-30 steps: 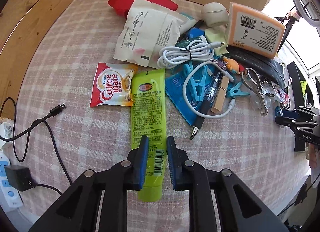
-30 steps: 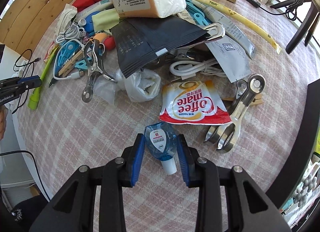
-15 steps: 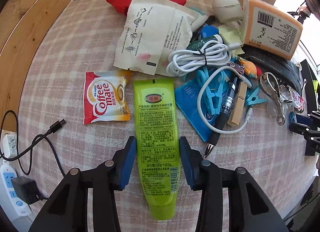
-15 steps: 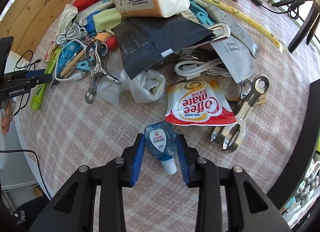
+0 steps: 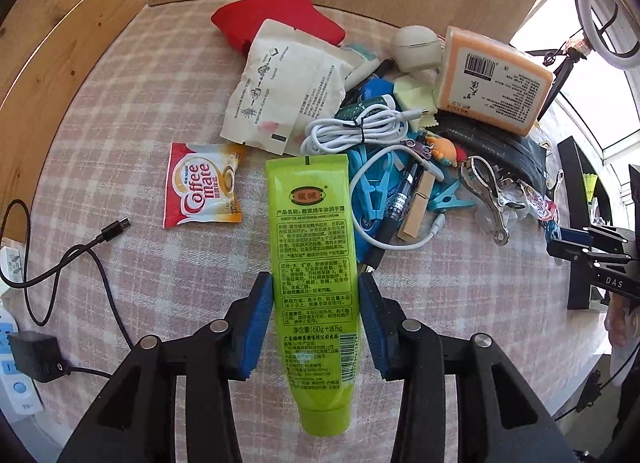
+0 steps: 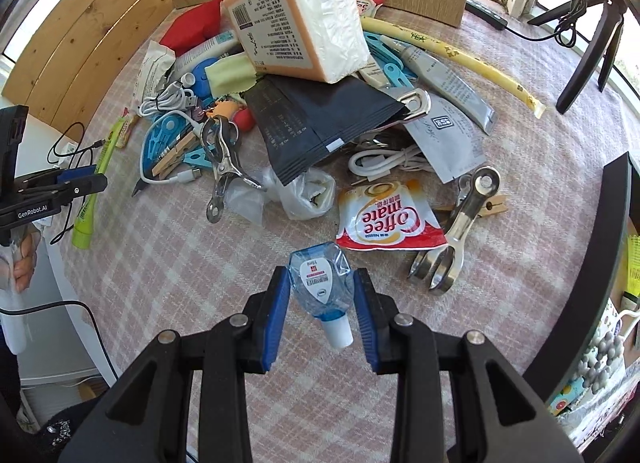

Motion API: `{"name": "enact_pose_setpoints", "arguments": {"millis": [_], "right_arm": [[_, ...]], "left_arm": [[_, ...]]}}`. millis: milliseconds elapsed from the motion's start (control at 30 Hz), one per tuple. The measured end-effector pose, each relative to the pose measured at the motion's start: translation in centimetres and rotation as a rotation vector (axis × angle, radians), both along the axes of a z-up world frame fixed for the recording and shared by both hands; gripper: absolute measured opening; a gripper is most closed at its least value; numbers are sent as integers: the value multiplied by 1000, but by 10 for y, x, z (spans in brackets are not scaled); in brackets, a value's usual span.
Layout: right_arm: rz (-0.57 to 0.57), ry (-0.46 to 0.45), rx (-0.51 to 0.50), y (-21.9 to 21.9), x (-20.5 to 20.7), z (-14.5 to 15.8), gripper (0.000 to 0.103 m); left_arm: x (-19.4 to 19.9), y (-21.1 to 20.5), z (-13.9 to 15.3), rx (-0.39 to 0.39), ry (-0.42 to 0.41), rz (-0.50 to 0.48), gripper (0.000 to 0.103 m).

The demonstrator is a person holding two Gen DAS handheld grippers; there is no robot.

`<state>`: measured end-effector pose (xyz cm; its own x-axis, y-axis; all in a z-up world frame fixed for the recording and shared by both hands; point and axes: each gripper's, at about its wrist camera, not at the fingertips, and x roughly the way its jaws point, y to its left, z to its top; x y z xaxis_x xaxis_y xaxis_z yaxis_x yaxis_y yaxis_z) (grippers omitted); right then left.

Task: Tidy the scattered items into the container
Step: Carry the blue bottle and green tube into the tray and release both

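Gripping one item apiece: the left tool has its blue pads against both sides of the green hand-cream tube, and the right tool is closed on the small blue bottle, cap toward the camera. Whether either item is lifted off the desk is hard to judge from these views. Task looks barely begun: no container shows in either view, and the main heap, with tissue pack, white cable, pegs and Coffee mate sachet, lies unsorted.
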<state>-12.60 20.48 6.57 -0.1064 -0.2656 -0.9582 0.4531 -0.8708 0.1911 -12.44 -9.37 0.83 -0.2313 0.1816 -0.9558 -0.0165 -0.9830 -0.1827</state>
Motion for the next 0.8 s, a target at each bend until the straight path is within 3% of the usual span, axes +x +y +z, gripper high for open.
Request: {"name": "enact_pose_setpoints", "arguments": {"millis": [267, 300, 400, 533, 800], "right_arm": [[-85, 52, 1, 53, 8, 36, 32], [-104, 57, 0, 62, 9, 40, 32], [-167, 77, 0, 86, 15, 49, 32], [-274, 104, 2, 136, 25, 61, 32], [-521, 127, 31, 251, 57, 70, 32]], "left_arm": [[-19, 75, 27, 1, 66, -124, 40], [-10, 67, 41, 3, 75, -149, 40], [-15, 103, 68, 13, 95, -223, 40], [-14, 164, 98, 17, 124, -348, 40], [-17, 313, 114, 91, 135, -591, 40]]}}
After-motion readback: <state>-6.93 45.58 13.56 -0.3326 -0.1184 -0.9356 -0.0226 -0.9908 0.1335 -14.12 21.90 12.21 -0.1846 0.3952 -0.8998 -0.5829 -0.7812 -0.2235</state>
